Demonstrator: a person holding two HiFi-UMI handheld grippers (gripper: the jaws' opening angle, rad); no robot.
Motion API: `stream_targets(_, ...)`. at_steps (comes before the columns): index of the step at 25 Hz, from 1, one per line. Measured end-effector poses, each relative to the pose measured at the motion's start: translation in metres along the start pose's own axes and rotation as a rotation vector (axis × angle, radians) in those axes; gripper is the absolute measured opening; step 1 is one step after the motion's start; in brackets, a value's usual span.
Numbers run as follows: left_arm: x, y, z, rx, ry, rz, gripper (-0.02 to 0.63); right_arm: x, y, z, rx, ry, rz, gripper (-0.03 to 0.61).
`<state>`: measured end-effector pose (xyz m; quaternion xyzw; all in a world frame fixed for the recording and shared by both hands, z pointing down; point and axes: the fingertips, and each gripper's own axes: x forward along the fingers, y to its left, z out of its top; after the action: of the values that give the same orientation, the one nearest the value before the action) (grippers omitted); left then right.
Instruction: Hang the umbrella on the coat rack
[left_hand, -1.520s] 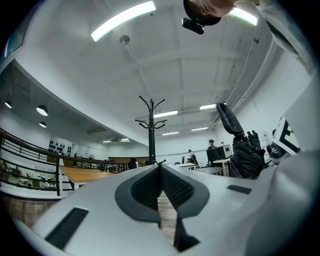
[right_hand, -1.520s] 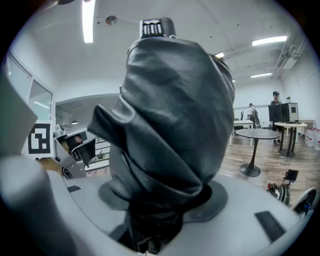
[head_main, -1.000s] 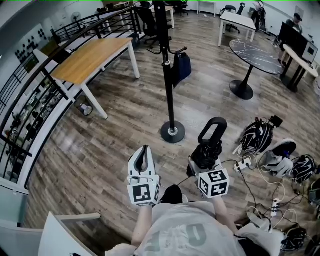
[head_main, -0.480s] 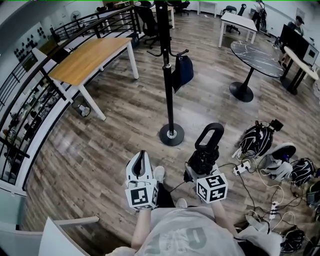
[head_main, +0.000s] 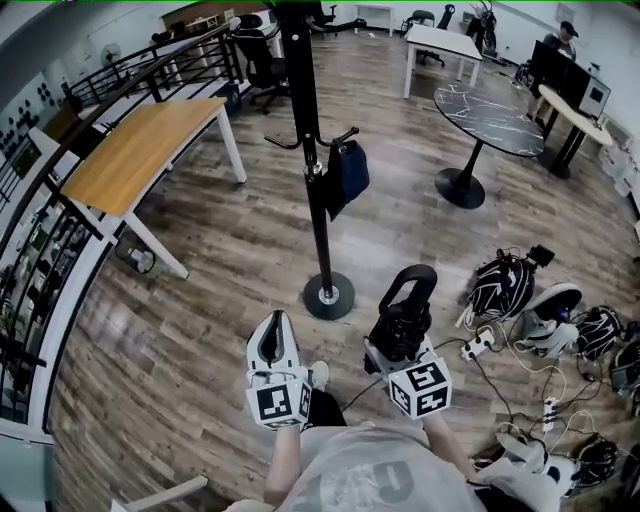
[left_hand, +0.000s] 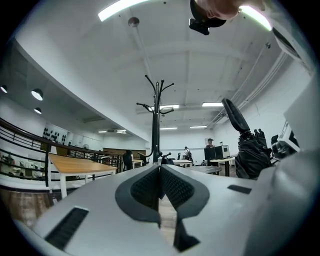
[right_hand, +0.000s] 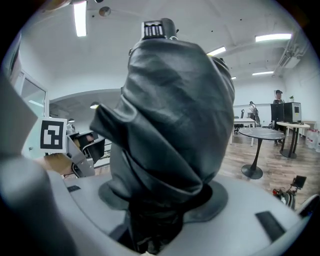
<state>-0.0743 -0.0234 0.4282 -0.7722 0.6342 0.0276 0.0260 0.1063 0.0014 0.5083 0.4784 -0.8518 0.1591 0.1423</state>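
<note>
Right tool (head_main: 398, 330) holds my folded umbrella (head_main: 412, 288); left tool (head_main: 275, 335) is closed, empty.
Coat rack (head_main: 312, 170) stands just beyond; umbrella not hung yet.

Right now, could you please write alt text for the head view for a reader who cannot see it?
Seen from above, a person's right gripper holds a folded black umbrella, while the left gripper is shut and empty. Just ahead, a black coat rack with a dark bag stands on a wood floor.
</note>
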Motion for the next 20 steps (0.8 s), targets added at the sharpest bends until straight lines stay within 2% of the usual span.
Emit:
stream_targets(10, 0.137, 0.067, 0.017, -0.017, -0.039, -0.172, 0.037, 0.111, -0.009, 0.090, 0.027, -0.064, -0.115, 0.272)
stream_targets(14, 0.173, 0.093, 0.024, -0.007, -0.058, -0.223, 0.037, 0.143, -0.008, 0.110, 0.043, -0.072, -0.169, 0.272)
stream_targets(20, 0.201, 0.102, 0.024, -0.038, -0.075, -0.256, 0.037, 0.163, -0.004, 0.120, 0.045, -0.058, -0.174, 0.272)
